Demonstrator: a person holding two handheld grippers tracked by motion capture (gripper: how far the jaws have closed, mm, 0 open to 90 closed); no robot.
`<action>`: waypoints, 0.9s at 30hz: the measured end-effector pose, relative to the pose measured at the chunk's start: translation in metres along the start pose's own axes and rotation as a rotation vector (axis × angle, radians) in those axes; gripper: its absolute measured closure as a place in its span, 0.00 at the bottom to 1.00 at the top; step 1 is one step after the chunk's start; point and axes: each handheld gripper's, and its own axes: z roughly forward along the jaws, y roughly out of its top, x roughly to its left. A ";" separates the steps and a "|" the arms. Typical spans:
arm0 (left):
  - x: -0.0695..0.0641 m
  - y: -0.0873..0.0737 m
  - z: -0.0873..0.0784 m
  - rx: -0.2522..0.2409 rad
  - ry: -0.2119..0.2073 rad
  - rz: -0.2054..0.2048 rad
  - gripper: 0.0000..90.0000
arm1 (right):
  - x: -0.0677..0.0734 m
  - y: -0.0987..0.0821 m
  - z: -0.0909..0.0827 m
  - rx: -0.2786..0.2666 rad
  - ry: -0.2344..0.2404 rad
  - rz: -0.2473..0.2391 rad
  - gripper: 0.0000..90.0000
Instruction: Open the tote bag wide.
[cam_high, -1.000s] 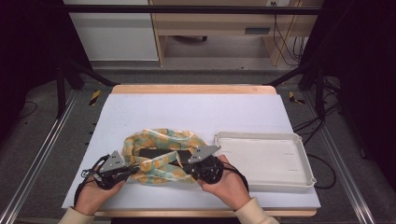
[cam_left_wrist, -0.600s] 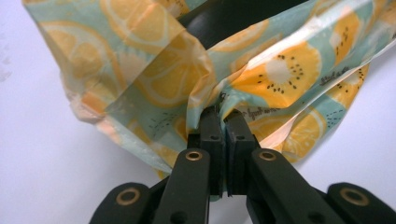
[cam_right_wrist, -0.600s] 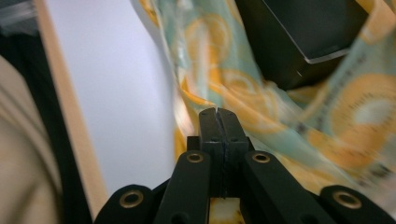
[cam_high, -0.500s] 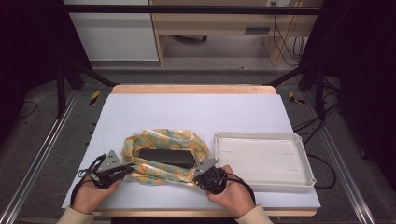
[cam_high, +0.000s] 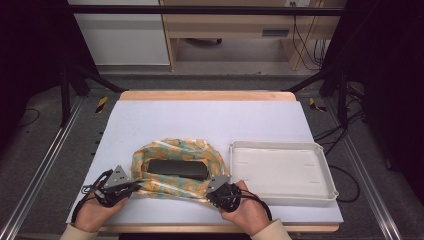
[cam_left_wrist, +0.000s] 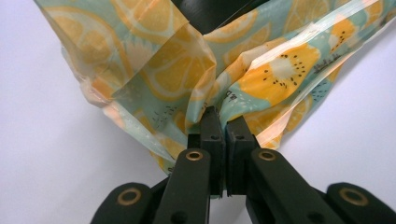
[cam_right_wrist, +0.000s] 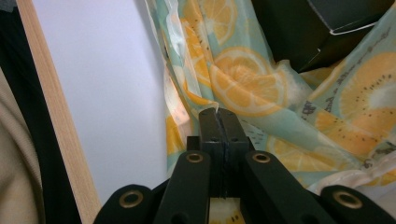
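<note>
A: Where is the fruit-print bag (cam_high: 175, 170)?
B: Just left of the white tray (cam_high: 282, 172), holding a black box (cam_high: 177, 169).
A: Grippers?
B: Left gripper (cam_high: 131, 187) and right gripper (cam_high: 214, 192) both clamp the bag's near edge.

**Black jaws, brass pivots, beige cuffs**

Each hand-held gripper is black. The left hand-held gripper (cam_high: 131, 187) carries a grey three-cornered plate on top, and a black cable loops from its rear. The right hand-held gripper (cam_high: 212, 191) bears a like grey plate and a black cable curling behind it. Seen close, the jaws are flat black blocks on angular black links, pinned with brass-ringed pivots and small dark screws. Both sleeves are beige.
</note>
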 end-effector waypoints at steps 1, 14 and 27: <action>0.000 -0.001 -0.001 0.001 0.002 0.000 0.98 | 0.000 0.000 0.000 0.001 -0.001 -0.003 1.00; -0.003 -0.010 -0.005 0.030 0.001 0.015 0.98 | -0.003 0.001 -0.013 -0.077 -0.007 0.029 0.69; -0.007 -0.015 -0.015 -0.049 0.045 -0.017 0.69 | -0.007 0.006 -0.041 -0.179 -0.024 0.052 0.32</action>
